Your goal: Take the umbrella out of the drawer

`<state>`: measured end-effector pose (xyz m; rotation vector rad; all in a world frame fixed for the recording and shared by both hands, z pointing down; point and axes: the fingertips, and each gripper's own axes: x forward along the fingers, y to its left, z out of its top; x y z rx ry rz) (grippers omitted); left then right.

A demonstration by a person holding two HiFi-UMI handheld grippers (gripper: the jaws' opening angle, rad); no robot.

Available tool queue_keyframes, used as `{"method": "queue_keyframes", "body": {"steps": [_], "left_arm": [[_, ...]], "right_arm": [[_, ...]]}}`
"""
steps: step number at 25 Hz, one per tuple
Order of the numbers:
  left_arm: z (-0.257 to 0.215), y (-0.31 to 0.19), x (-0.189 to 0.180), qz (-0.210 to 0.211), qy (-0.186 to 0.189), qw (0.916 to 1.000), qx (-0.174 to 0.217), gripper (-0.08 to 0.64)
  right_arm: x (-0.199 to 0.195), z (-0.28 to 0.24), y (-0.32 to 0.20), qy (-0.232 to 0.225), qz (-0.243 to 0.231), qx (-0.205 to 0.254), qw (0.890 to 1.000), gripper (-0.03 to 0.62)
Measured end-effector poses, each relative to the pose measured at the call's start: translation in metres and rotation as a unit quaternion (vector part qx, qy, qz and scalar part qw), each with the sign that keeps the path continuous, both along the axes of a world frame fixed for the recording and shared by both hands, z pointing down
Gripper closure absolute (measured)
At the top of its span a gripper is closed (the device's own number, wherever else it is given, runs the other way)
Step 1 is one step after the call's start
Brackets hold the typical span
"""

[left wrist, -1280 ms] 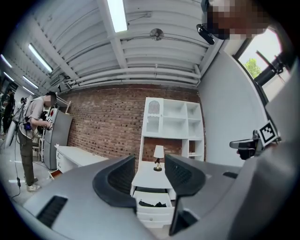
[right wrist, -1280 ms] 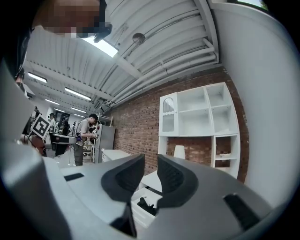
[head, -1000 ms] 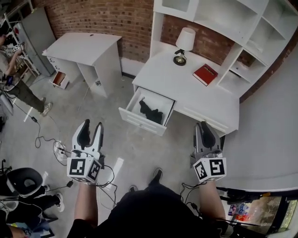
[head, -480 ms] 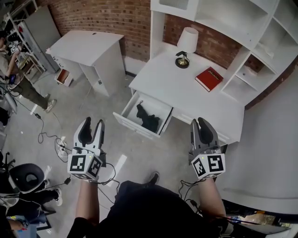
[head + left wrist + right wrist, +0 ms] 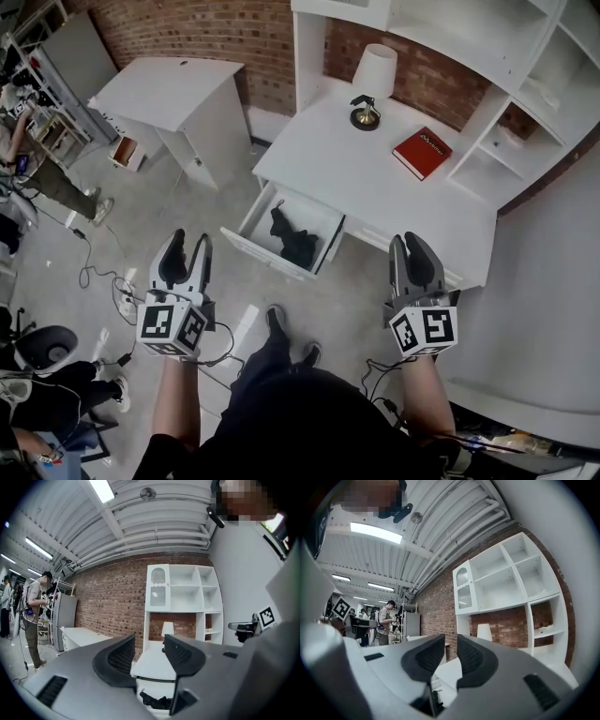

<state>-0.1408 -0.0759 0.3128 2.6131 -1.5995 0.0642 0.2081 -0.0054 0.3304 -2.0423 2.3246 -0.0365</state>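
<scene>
The black folded umbrella (image 5: 291,238) lies in the open white drawer (image 5: 269,262) of the desk (image 5: 375,187). In the left gripper view the umbrella (image 5: 155,700) shows low down, beyond the jaws. My left gripper (image 5: 186,249) is held level over the floor, short of the drawer and to its left. Its jaws stand open with nothing between them (image 5: 149,651). My right gripper (image 5: 409,247) hovers near the desk's front edge, right of the drawer. A narrow gap shows between its pads (image 5: 451,651), and they hold nothing.
A lamp (image 5: 373,79) and a red book (image 5: 422,152) sit on the desk under white shelving (image 5: 487,75). A second white desk (image 5: 178,94) stands at the left. Cables and a power strip (image 5: 122,300) lie on the floor. A person (image 5: 37,178) stands at far left.
I have stepped closer to the desk, one foot now forward, and both grippers have come along towards the drawer. Neither pair of jaws has changed its gap.
</scene>
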Motion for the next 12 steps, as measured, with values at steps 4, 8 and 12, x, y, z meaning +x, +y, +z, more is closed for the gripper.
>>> {"method": "queue_keyframes", "body": {"steps": [4, 8, 12], "left_arm": [[0.015, -0.018, 0.011, 0.012, -0.001, 0.9999, -0.010, 0.364], [0.024, -0.048, 0.020, 0.025, 0.017, 0.9993, -0.020, 0.364], [0.021, -0.089, 0.029, 0.040, 0.023, 0.9988, -0.018, 0.364]], "right_arm": [[0.007, 0.005, -0.013, 0.004, 0.008, -0.004, 1.000, 0.514], [0.011, 0.006, -0.033, 0.019, 0.019, -0.003, 1.000, 0.514], [0.016, 0.003, -0.062, 0.024, 0.031, -0.008, 0.999, 0.514]]}}
